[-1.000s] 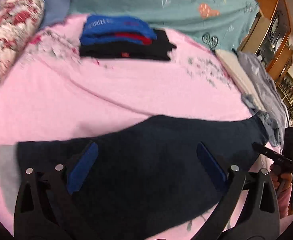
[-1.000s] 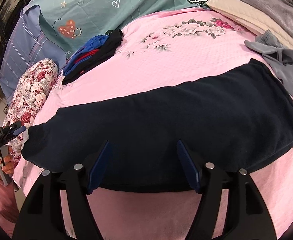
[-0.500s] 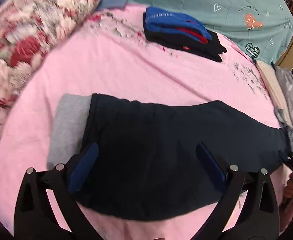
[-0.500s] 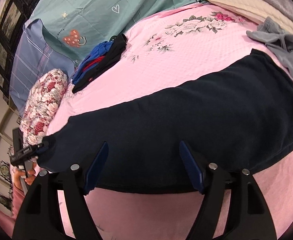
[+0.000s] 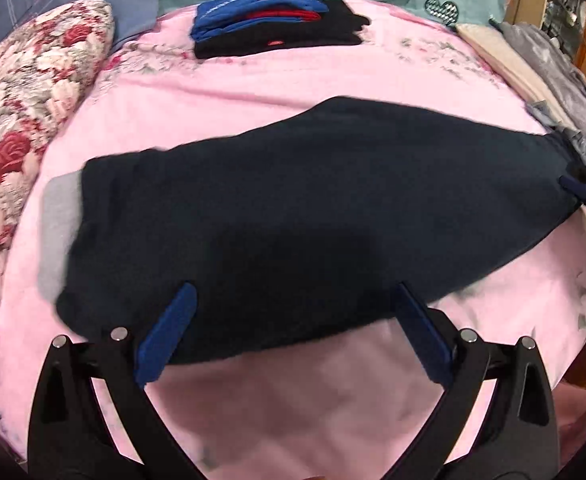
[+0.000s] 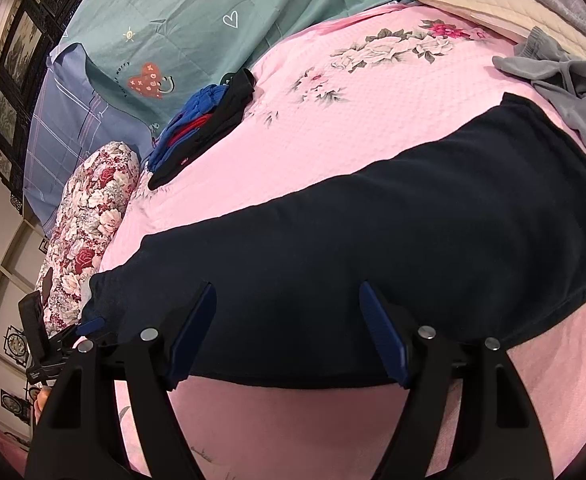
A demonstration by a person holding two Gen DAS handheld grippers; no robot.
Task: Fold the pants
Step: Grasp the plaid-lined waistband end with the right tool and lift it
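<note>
Left tongs (image 5: 293, 334) tilted steeply down, spread wide, nothing clamped, hovering over the near hem of the dark navy fleece pants (image 5: 293, 216). Right tongs (image 6: 287, 334) angled down, also spread and empty, at the pants' near edge. Pants flat on the pink floral bedspread (image 6: 333, 120), long axis 9 to 3 o'clock, grey lining showing at 9 in the left view. Folded blue, red and black clothes stack (image 5: 269, 20) at 12. Floral pillow (image 5: 25, 120) at 10. Grey garment (image 6: 565, 84) at 2.
</note>
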